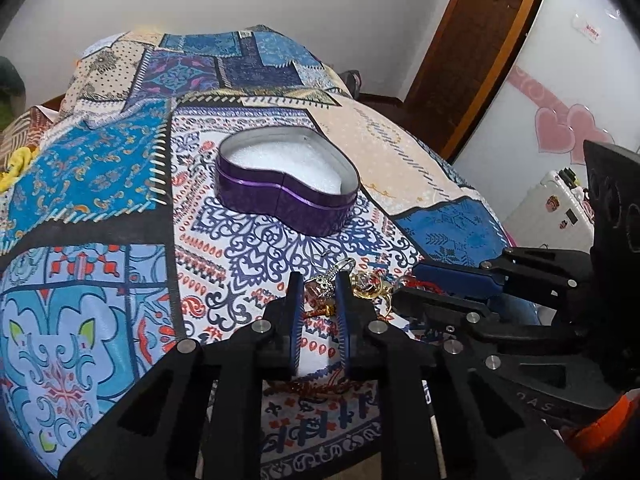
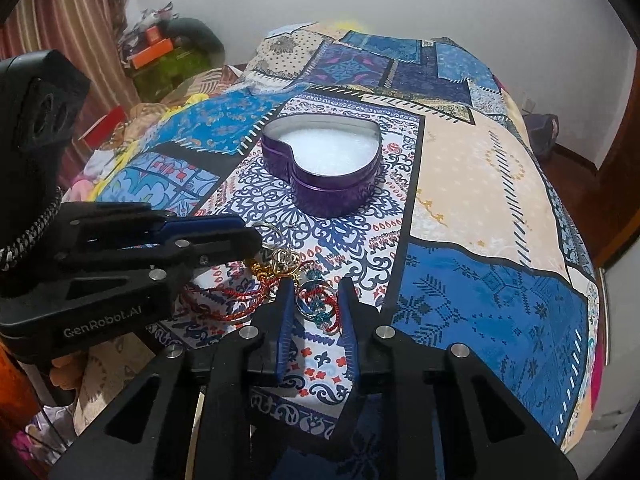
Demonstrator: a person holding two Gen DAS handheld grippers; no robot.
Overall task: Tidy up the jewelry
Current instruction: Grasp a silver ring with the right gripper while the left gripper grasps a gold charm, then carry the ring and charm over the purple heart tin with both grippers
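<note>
An open purple heart-shaped tin (image 1: 286,196) with white foam lining sits on the patterned bedspread (image 1: 100,168); it also shows in the right wrist view (image 2: 324,164). A small pile of jewelry lies in front of it. My left gripper (image 1: 318,282) is open, its fingers on either side of a silver charm piece (image 1: 330,276). My right gripper (image 2: 316,292) is open around a silver ring piece with teal beads and red cord (image 2: 318,306). A gold heart pendant (image 2: 284,262) and red cords (image 2: 236,300) lie between the grippers.
The bed's right edge drops off near a wooden door frame (image 1: 480,52) and a white cabinet with pink hearts (image 1: 560,128). Clutter and a curtain (image 2: 80,20) stand to the bed's left. A yellow item (image 1: 18,164) lies at the left edge.
</note>
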